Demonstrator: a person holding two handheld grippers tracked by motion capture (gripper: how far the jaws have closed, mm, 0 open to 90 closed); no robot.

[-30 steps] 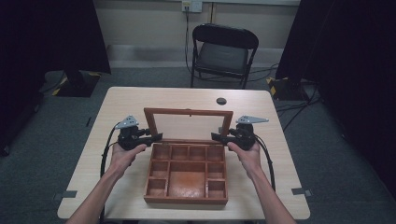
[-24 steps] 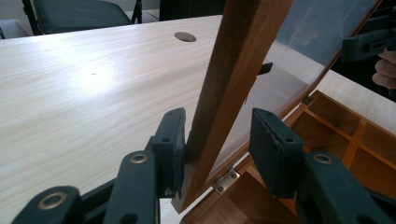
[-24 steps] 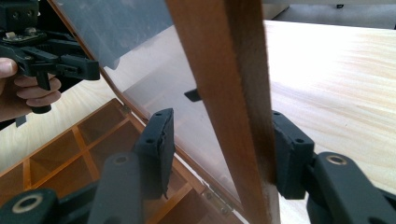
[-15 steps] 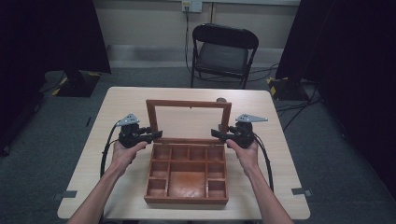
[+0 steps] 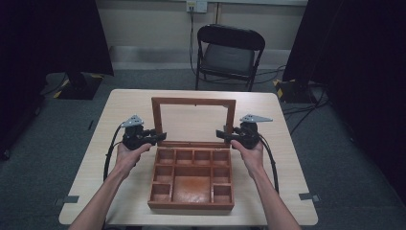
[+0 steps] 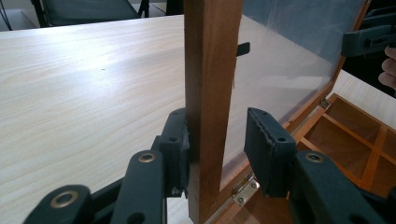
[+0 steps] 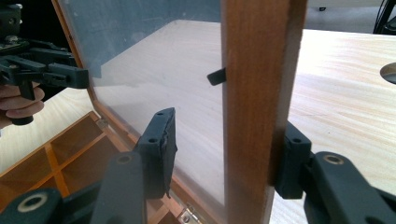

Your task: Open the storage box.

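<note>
A wooden box [image 5: 191,189] with several compartments lies open on the table. Its glass-paned lid [image 5: 194,101] stands upright at the far side. My left gripper [image 5: 160,137] straddles the lid's left rail [image 6: 210,70]. One pad [image 6: 180,144] rests against the wood and the other stands a little off it. These jaws have just been closing slightly around the rail. My right gripper [image 5: 221,134] straddles the right rail [image 7: 261,70] the same way. Its outer pad [image 7: 289,158] is on the wood and its inner pad is clear of the glass. Both grippers are open.
A black folding chair [image 5: 230,50] stands beyond the table's far edge. A dark round spot [image 7: 390,72] lies on the tabletop behind the lid. Cables trail from both grippers toward the person. The bare light wood table [image 5: 129,103] extends left and right of the box.
The lid has swung up from a low tilt to upright. Both hands have shifted slightly with it, staying on its side rails.
</note>
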